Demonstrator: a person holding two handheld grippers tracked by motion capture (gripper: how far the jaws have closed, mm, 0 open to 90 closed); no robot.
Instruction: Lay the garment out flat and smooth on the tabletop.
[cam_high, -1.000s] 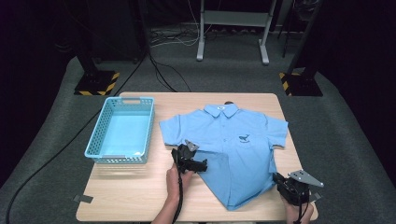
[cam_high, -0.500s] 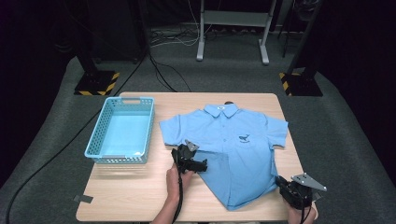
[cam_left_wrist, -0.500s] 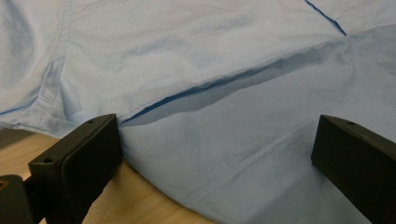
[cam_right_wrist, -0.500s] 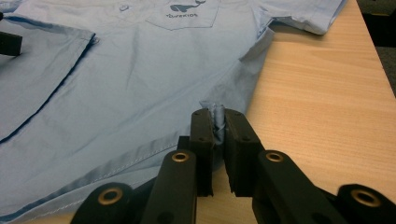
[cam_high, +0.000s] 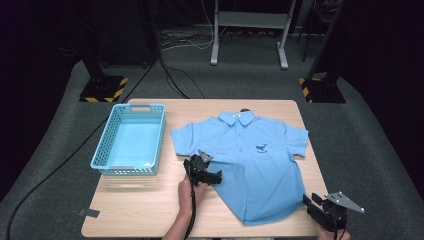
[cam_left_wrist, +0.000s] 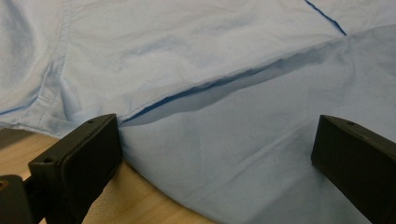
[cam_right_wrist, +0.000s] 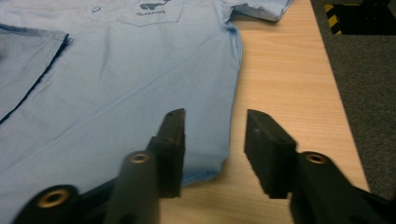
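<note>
A light blue polo shirt (cam_high: 250, 160) lies face up on the wooden table (cam_high: 145, 205), its lower left part folded over toward the middle. My left gripper (cam_high: 210, 167) rests at that fold's left edge. In the left gripper view it (cam_left_wrist: 215, 123) is open wide, its jaws straddling the folded cloth (cam_left_wrist: 224, 154) without pinching it. My right gripper (cam_high: 311, 204) is at the table's front right corner, just off the hem. In the right gripper view its jaws (cam_right_wrist: 212, 121) have just been opening and stand apart above the shirt's bottom corner (cam_right_wrist: 205, 172), gripping nothing.
A light blue plastic basket (cam_high: 135, 106) stands empty on the table's left side. A small piece of grey tape (cam_high: 89, 212) sticks out at the front left edge. Dark floor, cables and metal stand legs (cam_high: 215, 55) lie beyond the table.
The right gripper has drawn back toward the table's front right corner, off the shirt's hem, and its jaws have opened. The left gripper has stayed where it was.
</note>
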